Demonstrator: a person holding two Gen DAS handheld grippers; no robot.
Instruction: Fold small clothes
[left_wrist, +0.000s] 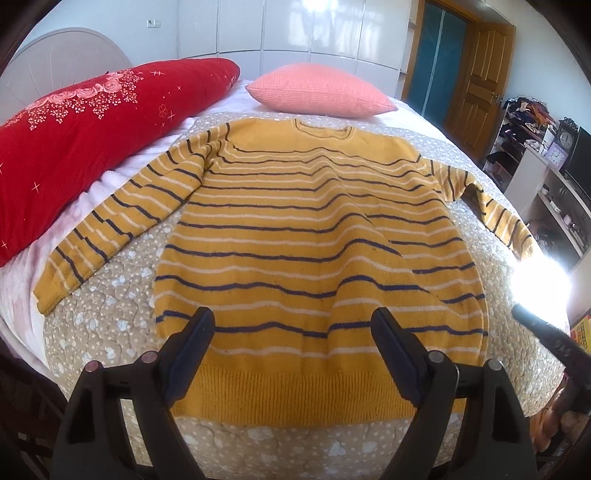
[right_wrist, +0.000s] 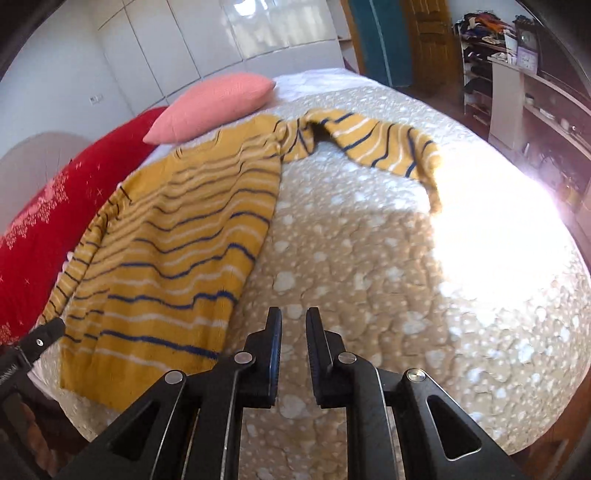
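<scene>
A mustard-yellow sweater (left_wrist: 306, 236) with navy and white stripes lies flat on the bed, neck toward the pillows, both sleeves spread out. My left gripper (left_wrist: 293, 325) is open and empty, hovering above the sweater's hem. In the right wrist view the sweater (right_wrist: 177, 251) lies to the left, its right sleeve (right_wrist: 384, 147) stretched across the quilt. My right gripper (right_wrist: 293, 325) is nearly closed with a narrow gap, empty, above bare quilt to the right of the hem. Its tip shows in the left wrist view (left_wrist: 524, 314).
The bed has a beige spotted quilt (right_wrist: 369, 277). A red floral pillow (left_wrist: 85, 140) lies at the left, a pink pillow (left_wrist: 317, 92) beyond the neck. Shelves with clutter (left_wrist: 546, 177) and a wooden door (left_wrist: 476, 88) stand at the right. Bright sun falls on the bed's right edge.
</scene>
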